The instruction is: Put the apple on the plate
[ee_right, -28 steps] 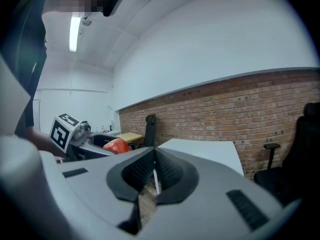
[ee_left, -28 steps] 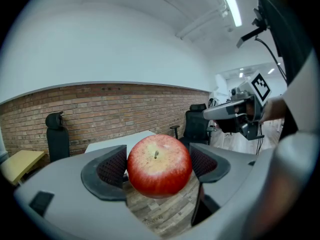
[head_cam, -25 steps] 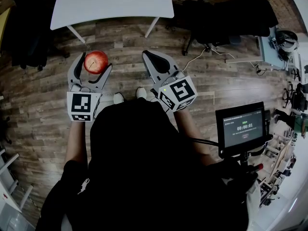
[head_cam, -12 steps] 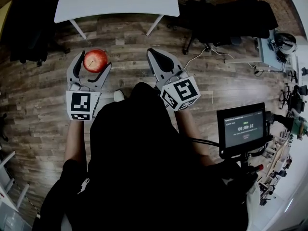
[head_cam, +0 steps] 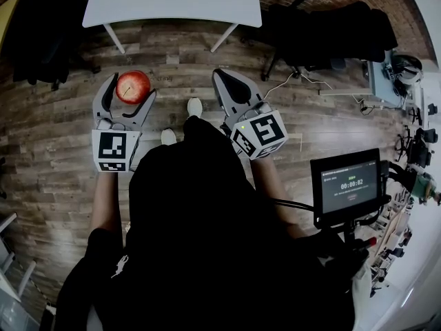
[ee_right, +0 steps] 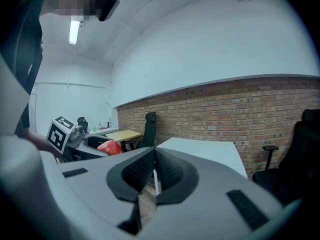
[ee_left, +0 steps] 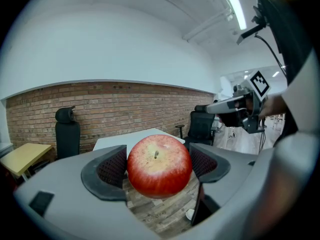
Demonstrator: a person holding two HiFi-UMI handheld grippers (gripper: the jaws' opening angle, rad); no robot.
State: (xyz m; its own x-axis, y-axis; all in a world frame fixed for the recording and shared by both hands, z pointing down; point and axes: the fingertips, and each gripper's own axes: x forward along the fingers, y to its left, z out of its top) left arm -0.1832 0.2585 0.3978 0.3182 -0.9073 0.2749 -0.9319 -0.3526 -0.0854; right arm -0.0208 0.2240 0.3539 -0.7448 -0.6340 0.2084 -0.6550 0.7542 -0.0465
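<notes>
Head view shows the left gripper (head_cam: 130,89) clamped on the red apple (head_cam: 133,86) above the wood floor (head_cam: 55,150), short of the white table (head_cam: 172,4). Right gripper view alone reveals the right gripper (ee_right: 154,172) with jaws pressed together, empty.

Before table (head_cam: 172,5): apple (head_cam: 133,86) within left gripper (head_cam: 131,89), toward its left end; right gripper (head_cam: 223,76) toward its right end.

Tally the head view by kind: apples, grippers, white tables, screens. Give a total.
apple: 1
grippers: 2, the left gripper shut on the apple, the right gripper shut and empty
white table: 1
screen: 1
Total: 5
</notes>
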